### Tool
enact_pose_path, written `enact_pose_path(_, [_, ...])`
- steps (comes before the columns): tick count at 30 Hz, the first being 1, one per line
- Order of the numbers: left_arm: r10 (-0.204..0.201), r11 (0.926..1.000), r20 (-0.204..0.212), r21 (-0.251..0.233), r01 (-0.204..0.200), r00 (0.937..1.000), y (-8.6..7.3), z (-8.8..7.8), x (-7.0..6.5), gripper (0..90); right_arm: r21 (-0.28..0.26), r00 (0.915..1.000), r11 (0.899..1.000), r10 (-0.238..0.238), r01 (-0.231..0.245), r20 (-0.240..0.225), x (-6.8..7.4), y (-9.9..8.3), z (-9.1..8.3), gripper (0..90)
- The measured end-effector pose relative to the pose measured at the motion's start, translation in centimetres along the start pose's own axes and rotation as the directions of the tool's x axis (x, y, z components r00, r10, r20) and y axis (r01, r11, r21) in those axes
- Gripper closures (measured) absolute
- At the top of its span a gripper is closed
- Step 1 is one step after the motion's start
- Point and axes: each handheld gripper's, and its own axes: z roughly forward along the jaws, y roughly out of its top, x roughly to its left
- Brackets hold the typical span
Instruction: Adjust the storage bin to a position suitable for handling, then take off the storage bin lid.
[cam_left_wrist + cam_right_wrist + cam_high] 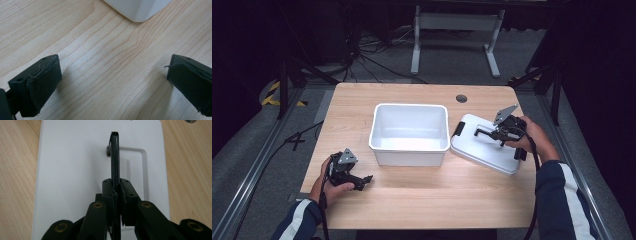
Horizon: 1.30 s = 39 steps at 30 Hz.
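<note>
On the white lid (75, 170), the right hand-held gripper (117, 192) clamps its black handle (115, 157); the left hand-held gripper (112, 82) gapes wide, empty.

White plastic on pale wood, black tooling.
White bin (409, 134); white lid (486, 144) with black handle (115, 157) and black end clips; table (422, 200) light wood, fine grain lines; both grippers black, grey top plates; sleeves (562, 195) navy, white stripe.

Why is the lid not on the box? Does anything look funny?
The white lid lies crooked on the table, to the right of the open white box, not on it. The right tongs pinch its black handle, which stands upright. Nothing looks spilled or broken.
</note>
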Motion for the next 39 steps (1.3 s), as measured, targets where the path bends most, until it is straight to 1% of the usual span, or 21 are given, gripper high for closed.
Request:
enact_pose_path(4, [0.000,1.0000,0.000,0.000,0.000,1.0000,0.0,0.0,0.0,0.1,-0.018,0.9999,1.000,0.011,-0.011,-0.003,-0.1,0.1,-0.4,80.4])
enact_pose_path(5, [-0.002,1.0000,0.002,0.002,0.002,1.0000,0.0,0.0,0.0,0.1,-0.018,0.9999,1.000,0.010,-0.010,0.004,-0.1,0.1,-0.4,79.3])
enact_pose_path(7, [0.000,1.0000,0.000,0.000,0.000,1.0000,0.0,0.0,0.0,0.1,-0.030,0.9999,0.999,0.016,-0.016,-0.004,-0.1,0.1,-0.6,77.8])
enact_pose_path(9, [0.000,1.0000,0.000,0.000,0.000,1.0000,0.0,0.0,0.0,0.1,-0.031,0.9999,0.999,0.016,-0.016,-0.002,-0.1,0.1,-0.7,77.2])
enact_pose_path(10, [0.000,1.0000,0.000,0.000,0.000,1.0000,0.0,0.0,0.0,0.1,-0.038,0.9998,0.999,0.020,-0.020,0.000,0.0,0.2,-0.8,75.1])
enact_pose_path(13, [0.000,1.0000,0.000,0.000,0.000,1.0000,0.0,0.0,0.0,0.1,-0.048,0.9998,0.999,0.021,-0.021,-0.005,0.0,0.2,-1.0,73.1])
enact_pose_path(15, [-0.002,1.0000,0.002,0.001,0.002,1.0000,0.0,0.0,0.0,0.1,-0.049,0.9997,0.998,0.026,-0.025,0.003,-0.1,0.2,-1.1,71.6])
enact_pose_path(16, [-0.002,1.0000,0.002,0.002,0.002,1.0000,0.0,0.0,0.0,0.1,-0.056,0.9996,0.998,0.028,-0.028,-0.004,-0.1,0.2,-1.1,70.5])
enact_pose_path(18, [0.000,1.0000,0.000,0.000,0.000,1.0000,0.0,0.0,0.0,0.1,-0.058,0.9996,0.998,0.029,-0.029,-0.004,-0.1,0.2,-1.2,69.3])
enact_pose_path(21, [0.000,1.0000,0.000,-0.001,0.000,1.0000,0.0,0.0,0.0,0.1,-0.061,0.9992,0.997,0.039,-0.038,0.003,0.0,0.2,-1.4,66.3])
enact_pose_path(23, [-0.002,1.0000,0.002,0.002,0.002,1.0000,0.0,0.0,0.0,0.1,-0.070,0.9987,0.996,0.052,-0.052,-0.004,-0.1,0.2,-1.5,63.8])
enact_pose_path(26, [0.000,1.0000,0.000,0.001,0.000,1.0000,0.0,0.0,0.0,0.1,-0.078,0.9986,0.996,0.053,-0.052,0.006,0.0,0.2,-1.7,60.3])
enact_pose_path(29, [-0.003,1.0000,0.003,0.002,0.003,1.0000,0.0,0.0,0.0,0.1,-0.084,0.9983,0.995,0.059,-0.059,-0.002,0.1,0.3,-2.0,58.1])
enact_pose_path(31, [0.000,1.0000,0.001,0.000,0.000,1.0000,0.0,0.0,0.0,0.1,-0.076,0.9980,0.995,0.061,-0.059,0.016,0.2,0.4,-2.1,56.7])
enact_pose_path(34, [0.000,1.0000,0.000,0.000,0.000,1.0000,0.0,0.0,0.0,0.1,-0.079,0.9979,0.995,0.063,-0.061,0.014,0.3,0.5,-2.4,56.2])
enact_pose_path(35, [0.000,1.0000,0.000,0.000,0.000,1.0000,0.0,0.0,0.0,0.1,-0.081,0.9973,0.994,0.070,-0.068,0.024,0.4,0.6,-2.6,54.8])
enact_pose_path(37, [0.000,1.0000,0.000,0.000,0.000,1.0000,0.0,0.0,0.0,0.1,-0.090,0.9972,0.993,0.073,-0.071,0.017,0.5,0.6,-2.7,54.6])
enact_pose_path(39, [0.000,1.0000,0.000,0.000,0.000,1.0000,0.0,0.0,0.0,0.1,-0.087,0.9965,0.993,0.078,-0.075,0.029,0.6,0.6,-2.9,53.1])
